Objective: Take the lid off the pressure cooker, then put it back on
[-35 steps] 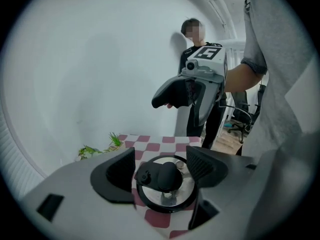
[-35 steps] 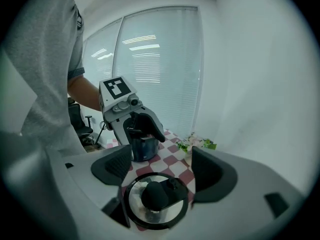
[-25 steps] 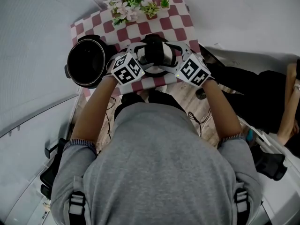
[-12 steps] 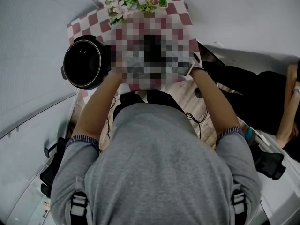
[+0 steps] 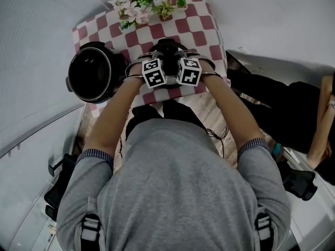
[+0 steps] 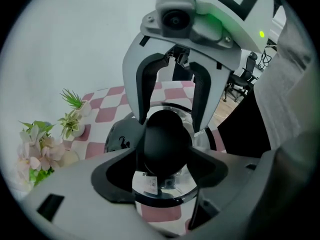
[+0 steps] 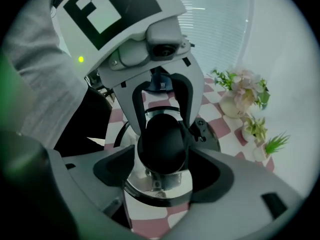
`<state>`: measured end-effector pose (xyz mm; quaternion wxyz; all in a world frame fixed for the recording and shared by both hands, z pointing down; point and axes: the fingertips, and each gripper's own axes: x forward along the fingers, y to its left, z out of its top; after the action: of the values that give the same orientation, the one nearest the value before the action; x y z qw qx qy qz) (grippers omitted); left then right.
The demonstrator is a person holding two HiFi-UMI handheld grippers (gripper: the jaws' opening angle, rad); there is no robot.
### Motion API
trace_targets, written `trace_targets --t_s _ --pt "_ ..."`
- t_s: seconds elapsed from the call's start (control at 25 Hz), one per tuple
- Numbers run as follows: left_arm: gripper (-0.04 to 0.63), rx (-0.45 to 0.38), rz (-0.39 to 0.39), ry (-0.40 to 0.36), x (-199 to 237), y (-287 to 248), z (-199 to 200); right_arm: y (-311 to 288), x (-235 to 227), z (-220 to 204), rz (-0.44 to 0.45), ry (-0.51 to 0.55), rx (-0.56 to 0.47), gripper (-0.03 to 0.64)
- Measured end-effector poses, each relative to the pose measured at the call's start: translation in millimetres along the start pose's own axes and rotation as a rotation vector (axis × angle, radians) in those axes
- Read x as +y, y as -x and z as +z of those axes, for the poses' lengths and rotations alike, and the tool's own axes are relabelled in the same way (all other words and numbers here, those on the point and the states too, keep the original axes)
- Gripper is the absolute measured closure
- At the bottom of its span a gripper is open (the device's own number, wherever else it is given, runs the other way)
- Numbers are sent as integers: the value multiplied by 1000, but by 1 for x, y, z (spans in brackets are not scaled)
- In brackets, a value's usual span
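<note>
The pressure cooker pot (image 5: pixel 90 75) stands uncovered at the left edge of the checked table (image 5: pixel 204 30). Its shiny lid (image 6: pixel 165 186) hangs low over the table's near edge, to the right of the pot; whether it touches the cloth I cannot tell. My left gripper (image 6: pixel 162 171) and right gripper (image 7: pixel 162 171) face each other across the lid's black knob (image 7: pixel 162 144), each shut on it. The right gripper's jaws have just been closing a little with the knob between them. In the head view the two marker cubes cover most of the lid (image 5: pixel 168 54).
Small potted plants and flowers (image 5: pixel 138 9) stand along the table's far edge. A person in black (image 5: pixel 293 103) sits to the right, beyond the table. Wooden floor (image 5: pixel 209 119) shows between the table and my body. Dark gear (image 5: pixel 57 187) lies low on the left.
Both grippers have sunk toward the table with the lid between them. Their marker cubes have swung closer together.
</note>
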<state>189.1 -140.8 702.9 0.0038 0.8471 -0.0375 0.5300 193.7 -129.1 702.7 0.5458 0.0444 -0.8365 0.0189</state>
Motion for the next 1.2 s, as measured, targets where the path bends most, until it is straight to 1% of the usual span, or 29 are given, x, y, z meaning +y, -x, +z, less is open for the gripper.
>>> trace_targets --t_s 0.16,0.32,0.44,0.52,0.64,0.72,0.88,0.96,1.08,1.2 --pt "260 23 -27 -12 -1 -10 -2 -7 -2 -1 8 32 38 266" --pt "256 21 -60 -8 -2 -13 -4 -15 -6 -6 9 56 76 270" --pt "258 25 -80 -7 -3 -13 -4 -18 -8 -6 28 67 94 272" --pt "258 52 -105 -24 -5 -13 -5 -19 -8 -5 48 66 98 272" --pt "258 91 -137 -77 -12 -15 -5 -19 -5 -6 79 59 105 286" --pt "258 89 -140 -90 -13 -17 -4 -20 -3 -6 95 56 109 305" --pt "266 71 -141 -70 -11 -16 -4 -20 -2 -6 105 58 113 324" --pt "295 63 -136 -57 -9 -16 -3 -20 -2 -7 105 58 117 327" --pt "295 58 -128 -57 -10 -15 -1 -18 -1 -7 106 62 122 327" --pt "295 49 -150 -52 -19 -10 2 -11 8 -7 129 55 126 327"
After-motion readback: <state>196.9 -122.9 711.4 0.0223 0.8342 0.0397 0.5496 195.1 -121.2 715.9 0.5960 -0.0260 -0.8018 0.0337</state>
